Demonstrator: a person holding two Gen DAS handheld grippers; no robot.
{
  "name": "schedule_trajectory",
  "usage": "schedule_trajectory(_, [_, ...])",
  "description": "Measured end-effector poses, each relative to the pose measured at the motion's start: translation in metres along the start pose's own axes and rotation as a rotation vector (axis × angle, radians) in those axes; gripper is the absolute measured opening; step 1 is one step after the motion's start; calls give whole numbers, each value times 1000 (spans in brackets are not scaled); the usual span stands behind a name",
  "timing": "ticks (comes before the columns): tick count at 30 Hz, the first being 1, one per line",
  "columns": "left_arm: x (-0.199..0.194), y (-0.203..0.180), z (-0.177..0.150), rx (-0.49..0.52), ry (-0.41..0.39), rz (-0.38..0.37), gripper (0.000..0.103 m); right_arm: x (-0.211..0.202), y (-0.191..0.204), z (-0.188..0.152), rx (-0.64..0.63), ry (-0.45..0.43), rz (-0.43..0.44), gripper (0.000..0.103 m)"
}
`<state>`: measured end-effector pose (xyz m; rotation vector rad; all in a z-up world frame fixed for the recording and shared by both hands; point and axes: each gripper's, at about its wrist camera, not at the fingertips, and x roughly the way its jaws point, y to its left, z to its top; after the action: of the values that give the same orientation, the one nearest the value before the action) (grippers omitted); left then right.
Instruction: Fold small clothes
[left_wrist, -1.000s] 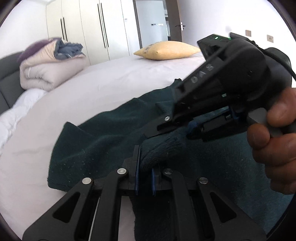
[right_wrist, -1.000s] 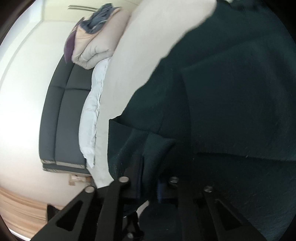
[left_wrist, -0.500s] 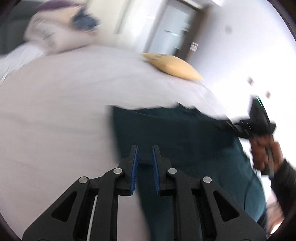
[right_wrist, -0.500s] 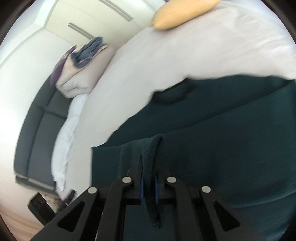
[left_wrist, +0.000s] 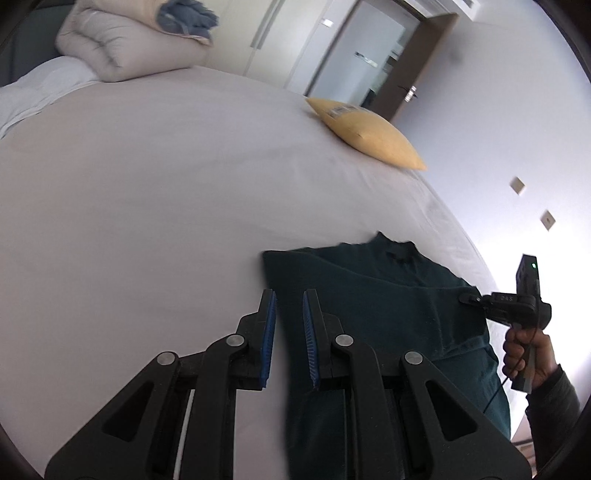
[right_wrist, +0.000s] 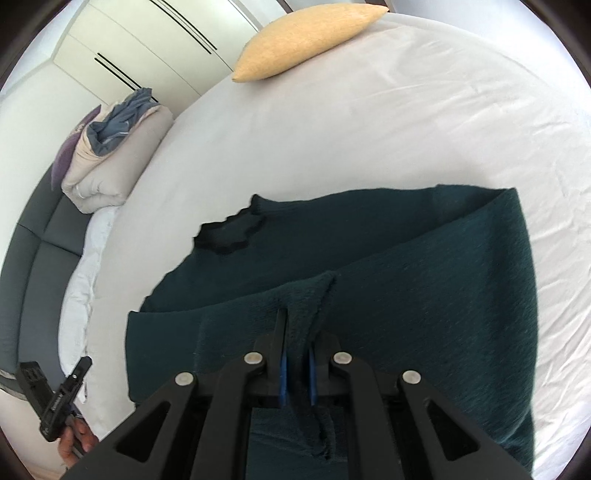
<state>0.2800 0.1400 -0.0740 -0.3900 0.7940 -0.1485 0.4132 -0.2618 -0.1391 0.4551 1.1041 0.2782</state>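
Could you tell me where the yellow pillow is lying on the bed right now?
The yellow pillow lies at the far edge of the white bed, beyond the dark green knitted sweater, near the cream wardrobe doors in the right wrist view.

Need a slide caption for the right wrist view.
Right hand-held gripper pinches a fold of the dark green sweater on the white bed.

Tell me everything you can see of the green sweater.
The sweater is dark green, a fuzzy knit with a darker collar. It lies on the white bed, partly folded, one layer laid across the body. The right gripper is shut on a pinched ridge of its fabric. The left gripper hangs over its edge, fingers slightly apart with nothing between them. The yellow pillow lies apart from it.
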Motion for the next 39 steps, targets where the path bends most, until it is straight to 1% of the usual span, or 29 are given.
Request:
schedule_trajectory(3, [27,-11,3,31,62,5,14,2,-2,2,-9,2,-32,9])
schedule_trajectory(4, [27,-19,4,32,73,8,14,3,-3,4,-8,1,-36,9])
schedule_trajectory(5, [36,-21,3,32,91,14,14,2,-6,5,-5,-2,-40,9])
schedule_trajectory(6, [51,-30,1,32,102,14,14,2,-7,6,-4,-6,-47,9])
schedule_trajectory(8, [67,-38,0,29,113,17,14,3,-12,8,-3,-5,-60,9])
schedule_trajectory(11, [86,-41,-13,27,146,35,14,7,-18,7,4,8,-54,9])
schedule_trajectory(14, [99,-37,-23,23,169,46,14,5,-19,3,7,-7,-41,10])
schedule_trajectory(17, [110,-36,-30,20,181,54,14,2,-20,-2,42,-4,4,19])
schedule_trajectory(18, [113,-35,-32,19,183,54,14,1,-20,-5,52,2,24,28])
schedule_trajectory(19, [113,-35,-33,21,182,55,14,-1,-20,-8,58,1,49,33])
schedule_trajectory(20, [115,-36,-34,23,183,57,14,-2,-18,-14,50,-3,63,34])
schedule_trajectory(22, [117,-38,-34,32,185,61,14,-2,-14,-19,25,-1,51,34])
schedule_trajectory(23, [117,-39,-34,37,185,63,14,-1,-12,-20,7,4,36,32])
schedule_trajectory(25, [117,-40,-34,42,187,67,14,0,-10,-19,-9,6,-9,13])
schedule_trajectory(28, [119,-41,-34,49,194,71,14,2,-14,-15,7,6,-17,10])
schedule_trajectory(32, [122,-42,-36,60,201,77,14,3,-16,-19,15,6,-33,10])
schedule_trajectory(36, [122,-45,-37,67,198,79,14,2,-27,-19,78,-2,-2,9])
schedule_trajectory(38, [118,-46,-35,63,188,73,14,-2,-35,-17,122,-26,15,11])
schedule_trajectory(39, [115,-46,-35,60,178,73,14,-6,-38,-17,138,-47,13,16])
